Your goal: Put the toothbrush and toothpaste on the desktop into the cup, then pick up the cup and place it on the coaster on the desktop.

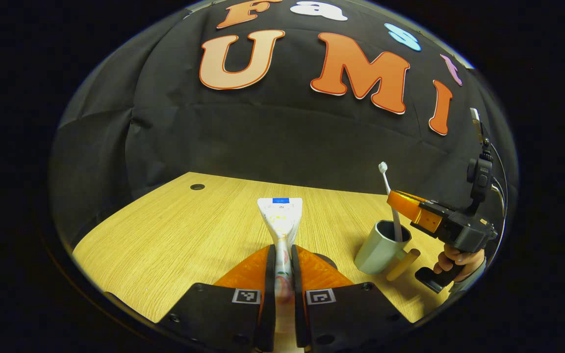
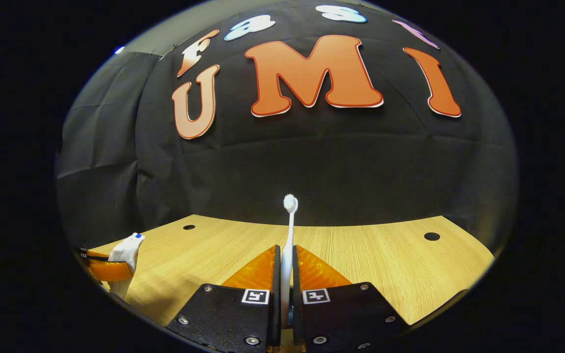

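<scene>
A: Where is the toothbrush (image 1: 389, 196)?

B: At the right of the left gripper view, upright, bristles up, its lower end already inside the grey cup (image 1: 379, 247). The right tongs (image 1: 404, 205) pinch its stem just above the rim. In the right gripper view those fingers are closed tight on the white handle, its long axis running straight up the frame's middle.

A: And the toothpaste (image 1: 280, 220)?

B: Clamped in the left tongs (image 1: 282, 274), crimped end pointing forward, lifted off the wooden counter (image 1: 174, 235). The cup stands to its right, so I judge the tube must swing rightward and tip down once the brush is let go.

A: The coaster?

B: I cannot make it out.
</scene>
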A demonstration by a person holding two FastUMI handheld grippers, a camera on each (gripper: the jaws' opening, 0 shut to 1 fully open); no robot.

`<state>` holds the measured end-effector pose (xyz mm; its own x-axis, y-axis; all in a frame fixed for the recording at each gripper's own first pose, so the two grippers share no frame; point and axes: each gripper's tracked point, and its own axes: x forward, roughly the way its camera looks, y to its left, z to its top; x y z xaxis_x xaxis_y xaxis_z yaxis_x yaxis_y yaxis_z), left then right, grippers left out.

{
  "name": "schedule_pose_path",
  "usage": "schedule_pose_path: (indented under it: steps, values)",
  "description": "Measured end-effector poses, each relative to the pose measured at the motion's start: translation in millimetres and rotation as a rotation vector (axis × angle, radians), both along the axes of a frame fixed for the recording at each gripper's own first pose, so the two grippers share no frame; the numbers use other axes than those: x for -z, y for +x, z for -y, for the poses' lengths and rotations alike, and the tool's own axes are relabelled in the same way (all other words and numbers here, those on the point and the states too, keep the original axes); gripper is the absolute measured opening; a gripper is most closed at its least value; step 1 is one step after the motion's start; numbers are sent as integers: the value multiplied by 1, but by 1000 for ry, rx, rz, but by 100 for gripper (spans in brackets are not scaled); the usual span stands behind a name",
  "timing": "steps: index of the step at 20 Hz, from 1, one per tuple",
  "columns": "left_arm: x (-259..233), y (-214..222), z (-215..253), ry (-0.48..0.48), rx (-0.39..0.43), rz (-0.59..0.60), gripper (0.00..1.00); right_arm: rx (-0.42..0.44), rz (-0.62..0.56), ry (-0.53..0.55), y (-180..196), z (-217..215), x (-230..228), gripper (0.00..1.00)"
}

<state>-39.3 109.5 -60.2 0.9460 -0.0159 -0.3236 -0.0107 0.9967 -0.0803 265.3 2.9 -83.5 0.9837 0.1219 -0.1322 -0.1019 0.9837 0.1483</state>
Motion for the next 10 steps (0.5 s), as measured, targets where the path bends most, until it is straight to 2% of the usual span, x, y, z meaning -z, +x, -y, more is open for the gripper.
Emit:
schedule_pose_path:
  steps: [7, 10]
  values:
    - [-14, 12, 19, -9, 41, 41, 19, -5, -21, 7, -22, 4, 0, 10]
    - [-24, 17, 26, -14, 64, 66, 19, -25, -39, -11, -34, 4, 2, 15]
